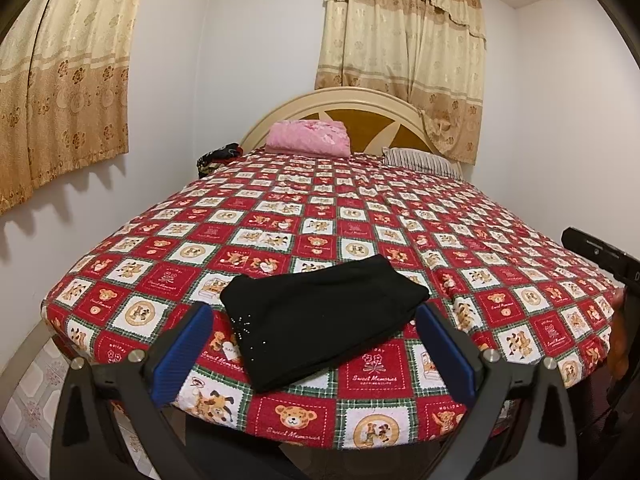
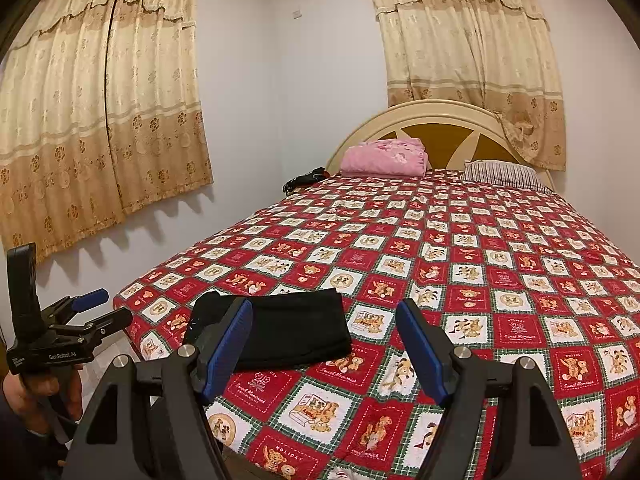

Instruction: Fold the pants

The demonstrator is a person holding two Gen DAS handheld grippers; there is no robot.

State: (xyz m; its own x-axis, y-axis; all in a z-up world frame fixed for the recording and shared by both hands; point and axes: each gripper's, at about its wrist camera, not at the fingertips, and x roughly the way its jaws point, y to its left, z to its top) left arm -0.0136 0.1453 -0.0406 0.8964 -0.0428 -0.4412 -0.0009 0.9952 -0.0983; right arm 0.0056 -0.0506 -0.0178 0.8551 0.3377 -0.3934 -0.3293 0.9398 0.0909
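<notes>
- While the black pants (image 1: 324, 320) lie as a compact folded bundle near the foot edge of the bed (image 1: 520, 248), we judge the folding itself to be nearly or wholly done.
- We hold the left gripper (image 1: 316, 356) above that bundle, its blue pads spread wide and pressing on nothing; the cloth shows between them but lies flat on the bedspread.
- We hold the right gripper (image 2: 324, 348) off to the bundle's right side, jaws likewise wide apart and empty, with only the patterned bedspread between them.
- Our pants (image 2: 280, 332) look squared, though one corner at the left sits slightly raised.
- If another fold is wanted, our next move calls for lowering both claws to one short edge and pinching all layers together.
</notes>
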